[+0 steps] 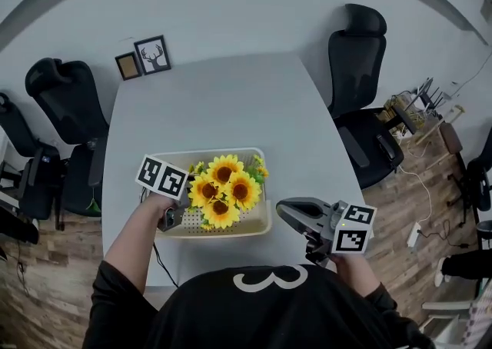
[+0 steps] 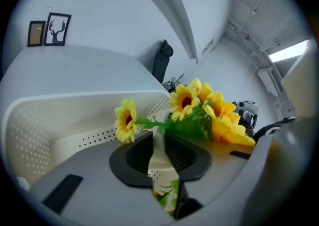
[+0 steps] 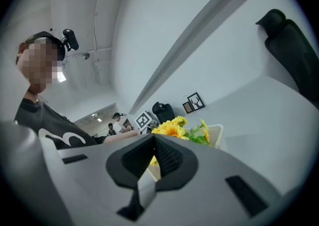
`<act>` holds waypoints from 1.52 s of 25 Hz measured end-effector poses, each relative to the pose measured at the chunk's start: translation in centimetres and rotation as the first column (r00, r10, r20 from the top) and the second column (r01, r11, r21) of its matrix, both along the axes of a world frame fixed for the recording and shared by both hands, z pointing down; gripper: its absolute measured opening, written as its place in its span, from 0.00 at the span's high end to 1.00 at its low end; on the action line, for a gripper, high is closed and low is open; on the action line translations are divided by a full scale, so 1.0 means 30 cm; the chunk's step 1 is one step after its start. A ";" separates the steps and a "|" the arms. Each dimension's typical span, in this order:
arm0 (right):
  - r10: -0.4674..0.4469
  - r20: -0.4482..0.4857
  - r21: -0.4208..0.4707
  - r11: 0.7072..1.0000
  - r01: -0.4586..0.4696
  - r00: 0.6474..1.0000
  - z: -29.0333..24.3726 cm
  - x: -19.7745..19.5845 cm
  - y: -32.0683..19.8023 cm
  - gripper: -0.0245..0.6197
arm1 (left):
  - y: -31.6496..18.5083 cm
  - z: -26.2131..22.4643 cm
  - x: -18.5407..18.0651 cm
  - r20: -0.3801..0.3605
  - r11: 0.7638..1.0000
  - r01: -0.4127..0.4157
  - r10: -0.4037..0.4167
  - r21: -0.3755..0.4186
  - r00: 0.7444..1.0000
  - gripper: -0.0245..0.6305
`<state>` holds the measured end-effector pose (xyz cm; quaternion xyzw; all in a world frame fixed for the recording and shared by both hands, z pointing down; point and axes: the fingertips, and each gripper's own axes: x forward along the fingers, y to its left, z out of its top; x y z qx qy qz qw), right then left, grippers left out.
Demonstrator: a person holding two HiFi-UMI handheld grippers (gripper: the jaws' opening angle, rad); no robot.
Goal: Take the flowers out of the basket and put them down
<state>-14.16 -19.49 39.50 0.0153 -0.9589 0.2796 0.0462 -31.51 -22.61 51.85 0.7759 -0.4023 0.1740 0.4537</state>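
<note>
Head view: the flowers (image 1: pixel 223 190) are bunched over the basket (image 1: pixel 266 226), none on the table (image 1: pixel 215 101) yet, so most of the work looks undone. Left gripper view: the left claw (image 2: pixel 155 135) is pinched narrow on their stems, just above the basket. Right gripper view: the right claw (image 3: pixel 152 138) is closed and empty, beside the basket.

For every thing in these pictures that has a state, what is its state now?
flowers: one bunch, over the basket, not yet on the table.
basket: upright on the table, top open.
left gripper: jaws slightly apart at the flowers' stems; grip unclear.
right gripper: jaws together, empty, beside the basket.
deer picture: standing upright.
chairs: empty.
</note>
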 end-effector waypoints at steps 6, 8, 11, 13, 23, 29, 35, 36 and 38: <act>-0.005 0.017 0.011 1.000 0.004 1.000 -0.043 0.106 -0.039 0.95 | -0.022 -0.089 0.054 0.013 0.999 0.042 -0.043 0.028 0.999 0.84; 0.006 0.025 0.013 1.000 -0.007 1.000 -0.055 0.126 -0.038 0.95 | -0.017 -0.114 0.061 0.021 0.998 0.045 -0.046 0.039 0.999 0.84; 0.020 0.036 0.009 1.000 -0.020 0.999 -0.064 0.165 -0.039 0.95 | -0.017 -0.145 0.072 0.060 0.997 0.049 -0.053 0.053 0.997 0.84; 0.027 0.043 0.007 1.000 -0.027 0.999 -0.065 0.206 -0.043 0.95 | -0.021 -0.160 0.080 0.095 0.997 0.060 -0.065 0.056 0.993 0.84; 0.047 0.089 -0.008 0.999 -0.047 0.995 -0.057 0.353 -0.036 0.95 | -0.008 -0.218 0.119 0.135 0.991 0.122 -0.129 0.063 0.982 0.84; 0.068 0.114 -0.001 0.998 -0.069 0.991 -0.075 0.398 -0.024 0.95 | -0.009 -0.265 0.172 0.126 0.991 0.105 -0.115 0.081 0.985 0.84; 0.107 0.128 0.002 0.994 -0.108 0.986 -0.083 0.499 -0.063 0.95 | -0.071 -0.278 0.316 0.116 0.995 0.057 -0.067 0.084 0.991 0.84; 0.114 0.129 0.004 0.993 -0.116 0.985 -0.083 0.523 -0.066 0.95 | -0.082 -0.274 0.350 0.112 0.995 0.048 -0.057 0.083 0.992 0.84; 0.129 0.127 0.006 0.991 -0.131 0.984 -0.078 0.562 -0.067 0.95 | -0.099 -0.261 0.411 0.100 0.996 0.030 -0.038 0.080 0.994 0.84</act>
